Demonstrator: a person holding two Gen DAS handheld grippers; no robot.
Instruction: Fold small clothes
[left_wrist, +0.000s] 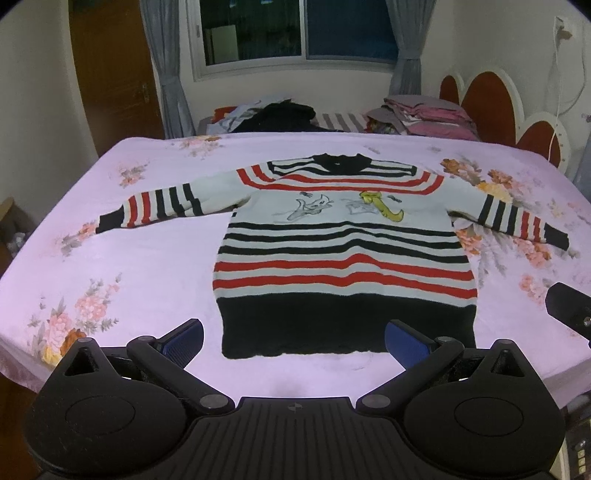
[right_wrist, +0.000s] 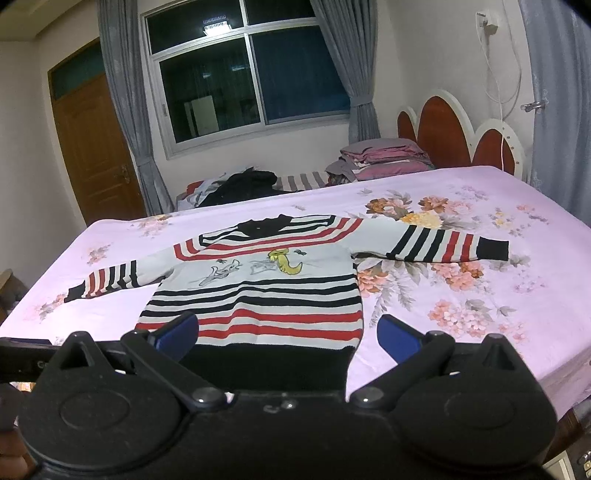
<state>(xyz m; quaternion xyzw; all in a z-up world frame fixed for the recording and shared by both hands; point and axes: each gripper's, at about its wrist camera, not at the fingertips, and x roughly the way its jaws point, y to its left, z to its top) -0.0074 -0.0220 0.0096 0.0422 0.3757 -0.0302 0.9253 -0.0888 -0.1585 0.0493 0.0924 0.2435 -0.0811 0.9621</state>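
Lying flat on the bed (left_wrist: 155, 266), a small striped sweater (left_wrist: 343, 251) is spread face up over the pink floral sheet, both sleeves stretched out to the sides and its black collar pointing toward the window (left_wrist: 295, 29). Its stripes run black, red and white, with a cartoon print across the chest and a broad black hem nearest the bed's front edge. The left tongs (left_wrist: 293, 341) hover just in front of that hem, blue pads wide apart, holding nothing; the hem sits between and just beyond the fingertips. The right tongs (right_wrist: 288, 334) are likewise spread open and empty, poised over the hem's right half, so the sweater (right_wrist: 258, 295) fills the gap between the pads in that view. A black edge of the right tool pokes into the left camera's view at the far right. Beyond the bed, a heap of dark clothes (right_wrist: 240, 184) and a stack of folded pink bedding (right_wrist: 384, 157) rest near the red headboard (right_wrist: 443, 129).
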